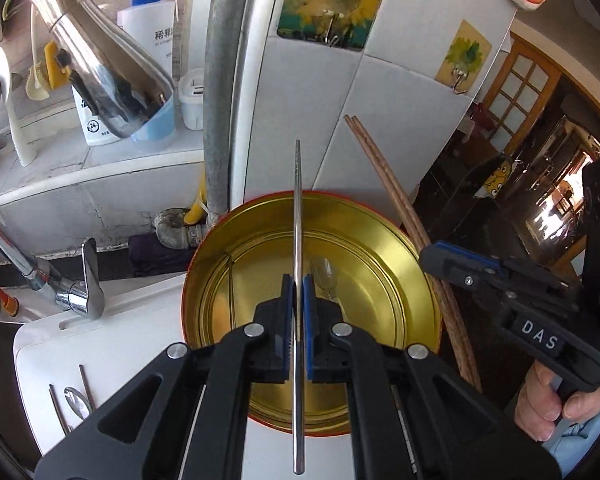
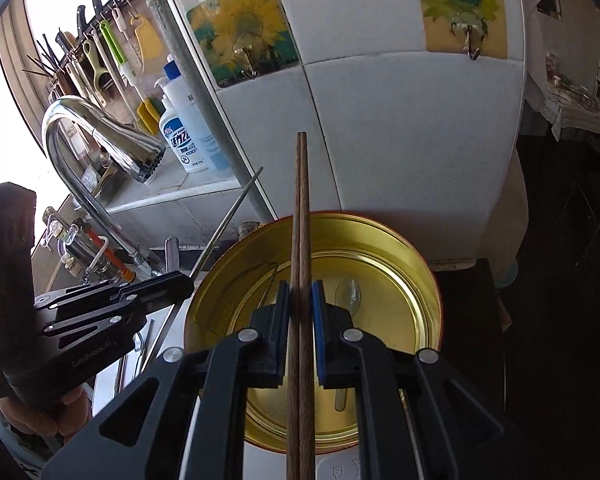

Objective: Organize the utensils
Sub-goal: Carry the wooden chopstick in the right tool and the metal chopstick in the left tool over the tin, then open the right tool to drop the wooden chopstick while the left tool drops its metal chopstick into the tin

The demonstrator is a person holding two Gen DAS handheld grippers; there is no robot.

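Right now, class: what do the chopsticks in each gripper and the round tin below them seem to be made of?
Left gripper: a thin chopstick, probably polished steel, grey and shiny. Right gripper: a pair of chopsticks, seemingly wood, matt brown with visible grain. Round tin: likely sheet metal, glossy gold inside with pressed rings and reflections.

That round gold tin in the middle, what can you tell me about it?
The round tin looks like shiny gold-coloured metal inside, with an orange-red outer rim. It is shallow, lidless and sits open side up on a white surface below the tiled wall. A spoon and one thin metal stick lie inside. Neither held utensil visibly touches it.
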